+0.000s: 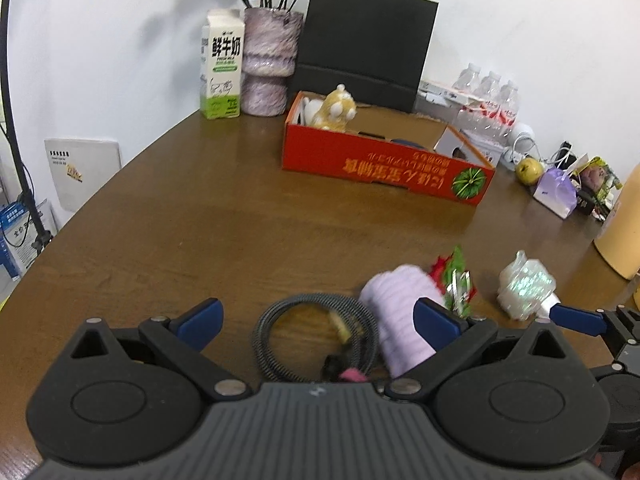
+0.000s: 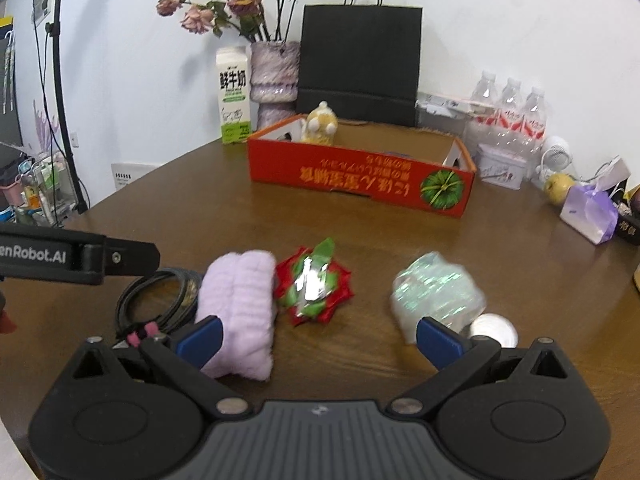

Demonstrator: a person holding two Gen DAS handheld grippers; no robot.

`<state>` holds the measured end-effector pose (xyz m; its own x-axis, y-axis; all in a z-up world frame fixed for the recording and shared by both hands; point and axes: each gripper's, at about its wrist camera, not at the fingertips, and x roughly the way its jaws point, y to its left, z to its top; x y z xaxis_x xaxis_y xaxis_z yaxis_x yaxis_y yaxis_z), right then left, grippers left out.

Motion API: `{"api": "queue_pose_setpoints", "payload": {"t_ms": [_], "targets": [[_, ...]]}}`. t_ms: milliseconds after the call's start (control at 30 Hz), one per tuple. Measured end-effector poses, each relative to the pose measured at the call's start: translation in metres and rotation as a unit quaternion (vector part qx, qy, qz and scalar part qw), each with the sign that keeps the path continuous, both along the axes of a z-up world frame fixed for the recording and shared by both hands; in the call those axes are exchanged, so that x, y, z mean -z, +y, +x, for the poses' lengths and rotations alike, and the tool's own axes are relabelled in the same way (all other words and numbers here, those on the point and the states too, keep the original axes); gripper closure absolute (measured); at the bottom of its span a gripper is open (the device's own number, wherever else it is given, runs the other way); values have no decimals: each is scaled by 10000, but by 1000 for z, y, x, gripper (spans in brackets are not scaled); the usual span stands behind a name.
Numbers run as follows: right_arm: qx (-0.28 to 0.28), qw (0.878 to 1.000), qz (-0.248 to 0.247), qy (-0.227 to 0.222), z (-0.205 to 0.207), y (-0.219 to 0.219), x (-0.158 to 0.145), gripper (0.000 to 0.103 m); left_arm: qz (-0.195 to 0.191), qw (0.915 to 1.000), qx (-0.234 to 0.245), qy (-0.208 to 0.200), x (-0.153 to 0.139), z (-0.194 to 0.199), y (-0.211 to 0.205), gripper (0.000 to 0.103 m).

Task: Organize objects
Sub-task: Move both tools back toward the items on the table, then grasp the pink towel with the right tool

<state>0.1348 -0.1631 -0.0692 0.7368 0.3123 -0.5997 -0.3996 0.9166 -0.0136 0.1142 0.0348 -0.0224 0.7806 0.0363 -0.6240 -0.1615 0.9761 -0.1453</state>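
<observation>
Left gripper (image 1: 316, 322) wide open, empty, hovering over the coiled cable (image 1: 316, 340) at the near table (image 1: 180, 232) edge. Cable: braided sheath, limp, light; I'd grab across the bundled strands near the pink tie, not a single loop.

Just right, touching the coil: lilac towel roll (image 2: 240, 312), fluffy, soft, compresses; pinch mid-roll.

Next, red-green foil bow (image 2: 314, 282), crinkly, crushable; light pinch.

Right gripper (image 2: 318, 340) wide open, empty, low over the table.

Iridescent wrapped bundle (image 2: 436, 292), slick film, likely slippery. Red cardboard box (image 2: 360, 178) sits behind, open-topped, yellow plush toy (image 2: 320, 124) inside.
</observation>
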Motion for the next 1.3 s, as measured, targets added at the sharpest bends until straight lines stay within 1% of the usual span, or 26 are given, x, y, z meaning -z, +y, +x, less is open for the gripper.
{"api": "queue_pose_setpoints", "payload": {"t_ms": [133, 200, 300, 500, 633, 667, 767, 833, 867, 1033, 1133, 1300], "targets": [[11, 10000, -24, 29, 1, 13, 8, 0, -74, 10000, -12, -2, 3, -5, 10, 0], [60, 10000, 42, 6, 4, 17, 9, 0, -89, 10000, -30, -4, 5, -6, 14, 0], [-9, 10000, 72, 36, 7, 24, 12, 0, -94, 9999, -70, 8, 7, -8, 20, 0], [-174, 9997, 68, 173, 13, 39, 23, 7, -117, 9998, -139, 70, 12, -10, 31, 0], [-331, 9989, 106, 325, 14, 47, 31, 24, -146, 9997, -170, 57, 13, -12, 37, 0], [-353, 9988, 122, 322, 13, 48, 31, 26, -155, 9997, -174, 56, 14, -12, 38, 0], [-420, 9984, 152, 358, 13, 50, 32, 37, -170, 9997, -182, 64, 15, -13, 40, 0], [-462, 9981, 166, 379, 12, 51, 33, 52, -182, 9996, -185, 71, 15, -13, 42, 0], [-459, 9982, 159, 365, 12, 51, 32, 55, -186, 9996, -187, 75, 15, -13, 41, 0], [-462, 9982, 247, 289, 8, 47, 28, 63, -198, 9995, -211, 88, 14, -12, 42, 0], [-461, 9984, 280, 171, 4, 43, 22, 66, -190, 9996, -212, 46, 9, -13, 41, 0], [-475, 9983, 325, -53, -5, 35, 10, 69, -186, 9996, -204, -21, 1, -15, 37, 0]]}}
